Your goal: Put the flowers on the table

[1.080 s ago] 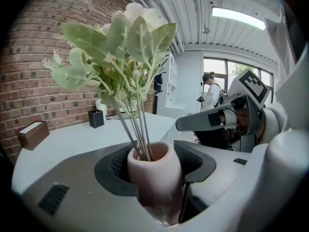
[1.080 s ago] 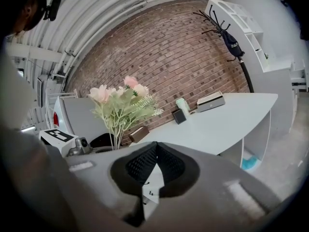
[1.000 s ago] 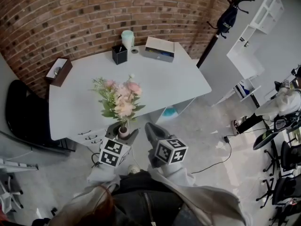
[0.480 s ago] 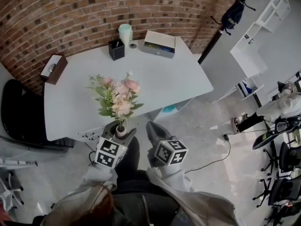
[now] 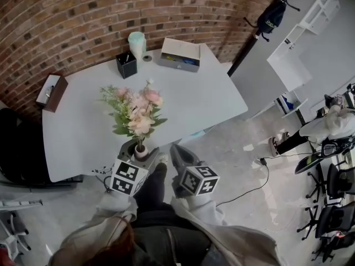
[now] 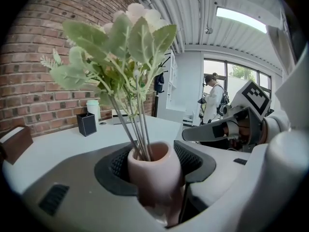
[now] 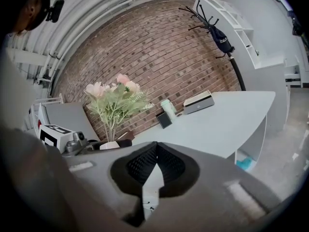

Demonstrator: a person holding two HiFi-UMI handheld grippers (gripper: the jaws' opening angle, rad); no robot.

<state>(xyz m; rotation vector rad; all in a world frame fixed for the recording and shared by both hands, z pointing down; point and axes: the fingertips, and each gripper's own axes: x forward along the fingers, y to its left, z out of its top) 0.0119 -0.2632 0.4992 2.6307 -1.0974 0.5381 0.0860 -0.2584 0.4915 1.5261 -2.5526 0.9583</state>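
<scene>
Currently the left gripper (image 5: 141, 151) pinches a pink vase (image 6: 153, 175) of flowers (image 5: 136, 111), held upright at the desk's (image 5: 188, 98) near edge, with bare desktop straight ahead. The right gripper (image 5: 177, 153), pressed together and empty, hangs just beside.

You can read no words, brands or numbers here. Print on the box (image 5: 179, 55) on the surface (image 5: 213, 101) is too small.
</scene>
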